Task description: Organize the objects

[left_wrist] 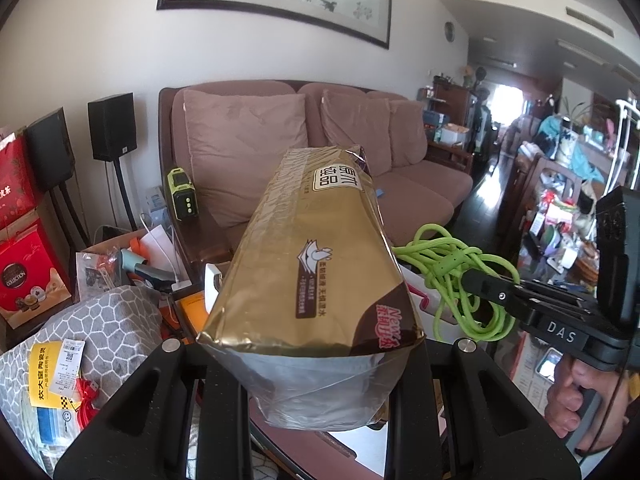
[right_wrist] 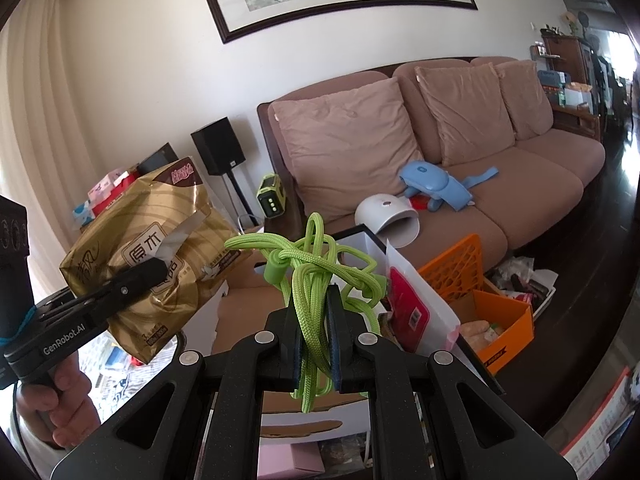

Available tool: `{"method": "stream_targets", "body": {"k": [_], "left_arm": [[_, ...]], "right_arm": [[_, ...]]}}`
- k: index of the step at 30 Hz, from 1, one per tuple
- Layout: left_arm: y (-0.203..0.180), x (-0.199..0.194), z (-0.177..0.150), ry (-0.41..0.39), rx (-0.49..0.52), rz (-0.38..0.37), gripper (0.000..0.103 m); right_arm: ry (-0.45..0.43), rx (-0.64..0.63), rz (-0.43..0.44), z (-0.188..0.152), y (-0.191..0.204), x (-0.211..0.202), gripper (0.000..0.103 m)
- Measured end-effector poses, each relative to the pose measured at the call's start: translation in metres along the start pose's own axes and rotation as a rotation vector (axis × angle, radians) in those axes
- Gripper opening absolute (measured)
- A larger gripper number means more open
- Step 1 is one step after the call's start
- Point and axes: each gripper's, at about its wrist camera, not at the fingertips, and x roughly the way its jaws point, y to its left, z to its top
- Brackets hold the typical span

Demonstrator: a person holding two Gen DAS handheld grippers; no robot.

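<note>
A gold foil tissue pack (left_wrist: pixel 312 280) fills the middle of the left wrist view, and my left gripper (left_wrist: pixel 320 380) is shut on its near end. From the right wrist view the same pack (right_wrist: pixel 160 240) hangs in the air at the left, a white tissue poking out of its torn top, with the left gripper (right_wrist: pixel 152 270) clamped across it. My right gripper (right_wrist: pixel 314 312) is shut on a tangled bundle of bright green cord (right_wrist: pixel 312 264), whose loops stick up above the pads. That cord (left_wrist: pixel 452 276) and the right gripper (left_wrist: pixel 480 284) also show at the right of the left wrist view.
A pink sofa (right_wrist: pixel 500 200) with cushions lies ahead, bearing a white domed device (right_wrist: pixel 388 216) and a blue object (right_wrist: pixel 432 184). An orange crate (right_wrist: pixel 460 264) and orange box (right_wrist: pixel 504 328) sit below right. A grey patterned cushion (left_wrist: pixel 100 320), red gift boxes (left_wrist: pixel 28 276) and speakers (left_wrist: pixel 112 126) crowd the left.
</note>
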Motion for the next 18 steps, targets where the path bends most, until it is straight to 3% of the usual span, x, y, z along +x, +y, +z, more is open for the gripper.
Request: {"method": "stream_targets", "body": {"k": [18], "left_arm": [[0.0014, 0.0027, -0.0017, 0.019, -0.005, -0.031, 0.024]], "right_arm": [[0.027, 0.064, 0.044, -0.0008, -0.0089, 0.01, 0.009]]}}
